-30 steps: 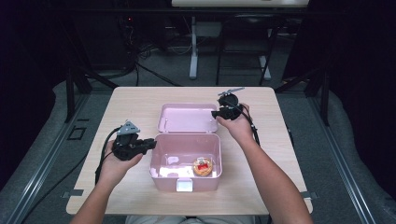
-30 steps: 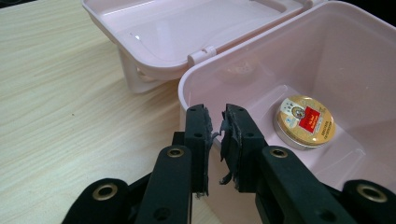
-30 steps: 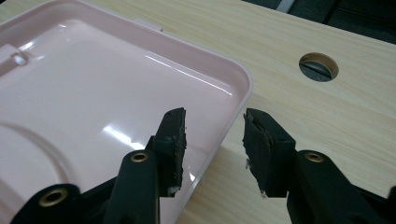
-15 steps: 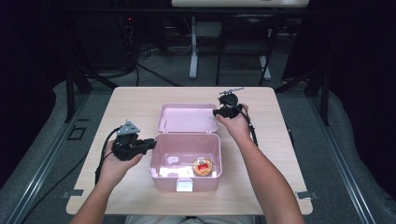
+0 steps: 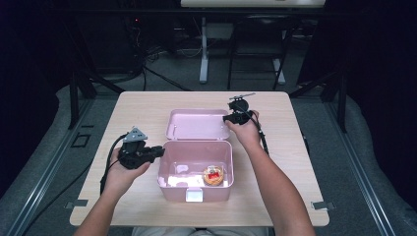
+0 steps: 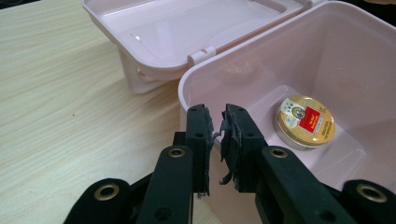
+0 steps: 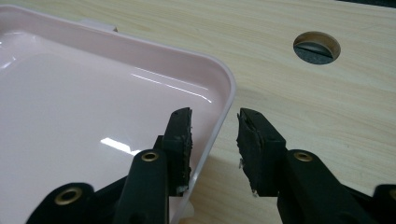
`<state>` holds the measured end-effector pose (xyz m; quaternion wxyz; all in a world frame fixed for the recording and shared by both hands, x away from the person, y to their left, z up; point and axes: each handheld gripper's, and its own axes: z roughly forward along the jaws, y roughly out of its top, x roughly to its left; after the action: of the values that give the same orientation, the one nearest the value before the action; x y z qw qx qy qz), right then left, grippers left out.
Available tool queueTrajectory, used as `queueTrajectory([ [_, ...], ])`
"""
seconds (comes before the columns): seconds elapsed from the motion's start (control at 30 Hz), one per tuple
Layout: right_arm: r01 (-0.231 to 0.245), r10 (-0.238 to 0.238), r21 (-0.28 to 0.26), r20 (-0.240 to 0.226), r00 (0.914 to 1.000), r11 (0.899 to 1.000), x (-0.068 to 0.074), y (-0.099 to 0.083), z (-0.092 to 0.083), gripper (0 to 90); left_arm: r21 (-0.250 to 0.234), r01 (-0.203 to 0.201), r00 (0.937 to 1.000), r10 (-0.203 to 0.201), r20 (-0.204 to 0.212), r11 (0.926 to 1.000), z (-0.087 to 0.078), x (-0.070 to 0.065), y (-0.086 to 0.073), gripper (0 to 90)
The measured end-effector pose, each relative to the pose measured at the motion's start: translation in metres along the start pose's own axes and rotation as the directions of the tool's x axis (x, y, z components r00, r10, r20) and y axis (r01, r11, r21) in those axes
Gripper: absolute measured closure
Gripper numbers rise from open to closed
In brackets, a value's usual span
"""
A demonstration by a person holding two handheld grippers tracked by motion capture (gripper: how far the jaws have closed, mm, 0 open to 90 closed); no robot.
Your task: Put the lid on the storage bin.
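At the lid's [image 7: 116, 107] rim, the right claw [image 7: 214, 128] has been closing, released; left claw [image 6: 217, 133] unmoved, grasping the box wall [image 6: 196, 86].

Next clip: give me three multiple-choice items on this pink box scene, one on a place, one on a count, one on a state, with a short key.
1. Where does the round tin lie?
A. inside the box
B. on the lid
C. on the bare table

2. How many round tins are in the box?
A. none
B. one
C. three

3. How is the lid?
A. shut
B. taken off and set apart
C. swung open, lying flat behind the box

Key:
1 A, the tin rests on the box floor.
2 B, a single gold tin lies there.
3 C, the lid lies back on the table, with the right gripper astride its rim.
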<state>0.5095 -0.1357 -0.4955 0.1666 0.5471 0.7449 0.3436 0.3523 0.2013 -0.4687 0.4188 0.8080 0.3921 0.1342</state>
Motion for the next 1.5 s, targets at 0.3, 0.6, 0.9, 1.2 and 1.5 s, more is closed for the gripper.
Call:
queueTrajectory([
  [0.3,-0.035,0.035,0.005,-0.011,0.9993,0.999,-0.001,0.001,0.004,70.7,0.000,0.001,1.0000,-0.001,0.001,1.0000,0.000,0.000,0.000,80.1],
  [0.6,-0.067,0.067,0.020,-0.011,0.9977,0.998,0.000,0.002,0.005,73.3,0.000,0.004,1.0000,-0.004,0.003,1.0000,0.000,0.000,0.000,80.1],
  [0.9,-0.080,0.080,0.016,-0.005,0.9967,0.997,0.002,0.004,0.002,74.8,-0.003,0.006,1.0000,-0.006,0.003,1.0000,0.000,0.000,0.000,80.1],
  [1.2,-0.076,0.076,0.003,0.005,0.9971,0.997,0.004,0.005,-0.002,76.1,-0.001,0.002,1.0000,-0.002,-0.001,1.0000,0.000,0.000,0.000,80.1],
  [1.5,-0.068,0.068,-0.012,0.011,0.9976,0.998,0.006,0.006,-0.006,77.2,0.002,-0.001,1.0000,0.001,0.000,1.0000,0.000,0.000,0.000,80.2],
])
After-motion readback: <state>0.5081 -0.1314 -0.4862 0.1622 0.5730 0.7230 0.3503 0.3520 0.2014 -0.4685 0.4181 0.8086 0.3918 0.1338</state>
